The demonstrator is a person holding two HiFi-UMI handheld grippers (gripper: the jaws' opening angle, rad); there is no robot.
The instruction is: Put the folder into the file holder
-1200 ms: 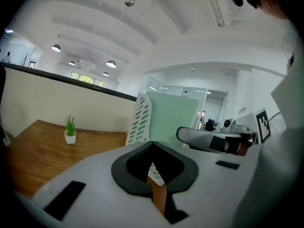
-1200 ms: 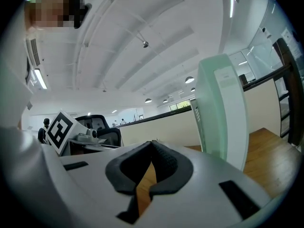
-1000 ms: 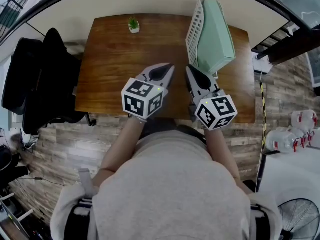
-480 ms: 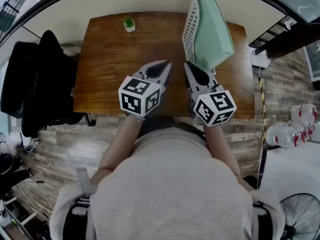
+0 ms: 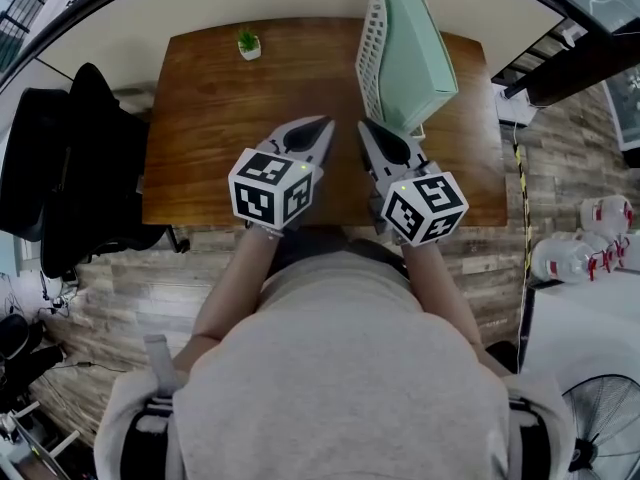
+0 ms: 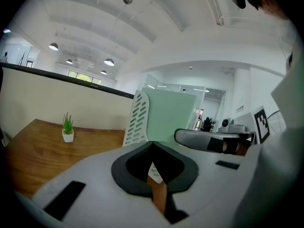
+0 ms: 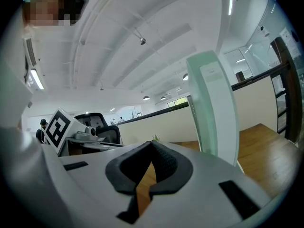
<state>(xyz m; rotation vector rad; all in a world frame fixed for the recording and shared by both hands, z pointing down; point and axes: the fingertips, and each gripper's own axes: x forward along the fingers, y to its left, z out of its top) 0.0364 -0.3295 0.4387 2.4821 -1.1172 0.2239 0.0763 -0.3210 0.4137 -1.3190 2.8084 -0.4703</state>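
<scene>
We hold both tongs at frame centre, the left gripper (image 5: 322, 124) and the right gripper (image 5: 365, 126), each with jaws pressed together on nothing. Toward the upper right, the green folder (image 5: 422, 53) stands inside the white file holder (image 5: 372, 40) on the wooden table (image 5: 225, 128). A small plant (image 5: 247, 44) sits upper left.

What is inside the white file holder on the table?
A mint-green folder stands in the file holder, filling it and rising above its slotted white side. The holder's bottom, and anything behind or under the folder, is covered and cannot be seen.
</scene>
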